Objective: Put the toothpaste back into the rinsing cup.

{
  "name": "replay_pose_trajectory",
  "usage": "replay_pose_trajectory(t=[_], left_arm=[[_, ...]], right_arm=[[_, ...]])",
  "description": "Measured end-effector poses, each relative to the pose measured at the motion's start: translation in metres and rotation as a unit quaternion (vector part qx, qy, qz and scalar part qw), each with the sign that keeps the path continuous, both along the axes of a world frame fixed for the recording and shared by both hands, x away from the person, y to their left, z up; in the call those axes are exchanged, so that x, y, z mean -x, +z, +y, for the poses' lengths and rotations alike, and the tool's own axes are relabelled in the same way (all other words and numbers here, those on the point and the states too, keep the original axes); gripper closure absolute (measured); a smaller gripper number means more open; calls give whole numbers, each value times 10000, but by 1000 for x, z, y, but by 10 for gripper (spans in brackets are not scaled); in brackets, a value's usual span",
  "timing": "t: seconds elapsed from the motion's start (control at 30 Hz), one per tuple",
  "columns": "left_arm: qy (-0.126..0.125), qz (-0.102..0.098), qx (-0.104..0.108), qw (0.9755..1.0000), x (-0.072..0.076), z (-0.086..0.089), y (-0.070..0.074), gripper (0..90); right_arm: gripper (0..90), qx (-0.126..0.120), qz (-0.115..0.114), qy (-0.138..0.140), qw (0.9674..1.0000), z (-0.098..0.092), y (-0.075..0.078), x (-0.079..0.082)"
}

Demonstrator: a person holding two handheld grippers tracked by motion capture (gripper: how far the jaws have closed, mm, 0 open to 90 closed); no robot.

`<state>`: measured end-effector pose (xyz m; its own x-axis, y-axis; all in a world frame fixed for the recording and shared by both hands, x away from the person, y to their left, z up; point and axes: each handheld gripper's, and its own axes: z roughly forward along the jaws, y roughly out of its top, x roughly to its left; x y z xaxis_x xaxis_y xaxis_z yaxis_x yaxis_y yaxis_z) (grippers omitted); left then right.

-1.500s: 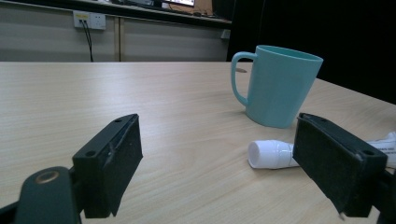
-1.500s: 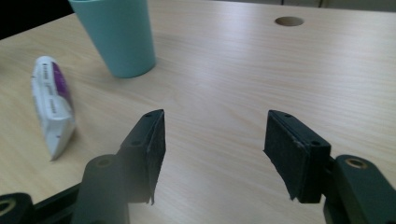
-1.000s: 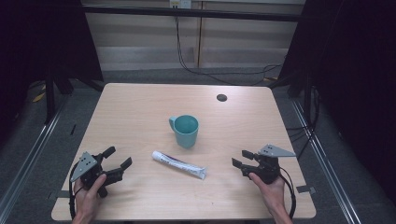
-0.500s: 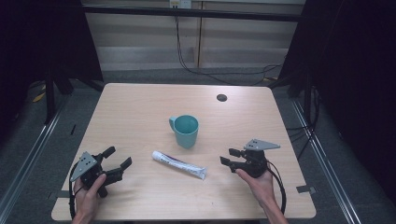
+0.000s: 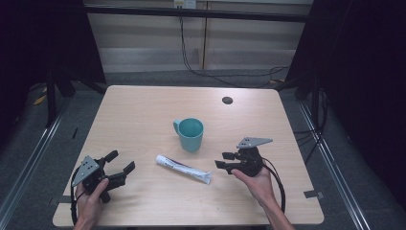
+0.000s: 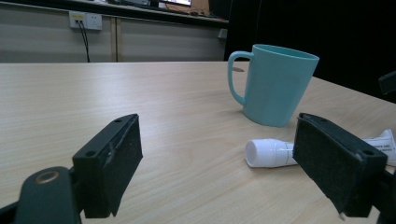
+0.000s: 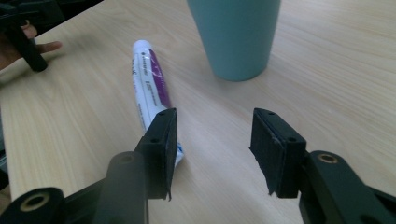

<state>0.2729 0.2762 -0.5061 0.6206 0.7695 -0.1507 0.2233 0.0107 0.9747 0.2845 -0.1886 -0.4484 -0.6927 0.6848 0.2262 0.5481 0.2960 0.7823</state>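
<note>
Presently the right gripper (image 5: 225, 160) hovers low over the tabletop (image 5: 143, 115) with its jaws parted and nothing between them, aimed at the crimped tail of the toothpaste tube (image 5: 183, 169). That tube lies flat near the tabletop's centre, just toward 6 o'clock from the teal mug (image 5: 190, 134), its white cap pointing to 10 o'clock and its tail to 4 o'clock. In the right gripper view the tube (image 7: 150, 88) runs up from beside one jaw, so the gripper (image 7: 212, 140) stands off to one side of the tail, not astride it; judged from this, a short sideways shift would be needed before closing. The mug stands upright, handle toward 9 o'clock, close to the tube but apart from it, which leaves room for a low approach. The left gripper (image 5: 121, 163) rests at 8 o'clock, jaws spread wide and empty, apparently parked clear of the work; its own view faces the tube's cap (image 6: 266, 153) and the mug (image 6: 273, 84).
</note>
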Motion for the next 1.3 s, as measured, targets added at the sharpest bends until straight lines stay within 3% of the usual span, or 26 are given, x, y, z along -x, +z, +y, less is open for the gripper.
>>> replay_pose_trajectory(t=[0.37,0.73,0.87,0.9,1.13,1.3], left_arm=[[6,30,42,10000,0,1,0,156],[-26,48,53,10000,-1,1,0,156],[-6,44,86,10000,0,1,0,156],[-29,12,-3,10000,0,1,0,156],[-31,55,89,9999,0,1,0,156],[-23,41,86,10000,0,1,0,155]], right_arm=[[546,162,164,559,9982,27,12,-12],[597,689,502,956,9918,55,15,-26],[608,769,574,1070,9896,64,15,-28],[608,771,605,1074,9894,65,15,-29],[622,994,901,1343,9818,82,12,-35],[635,1157,944,1501,9773,97,17,-40]])
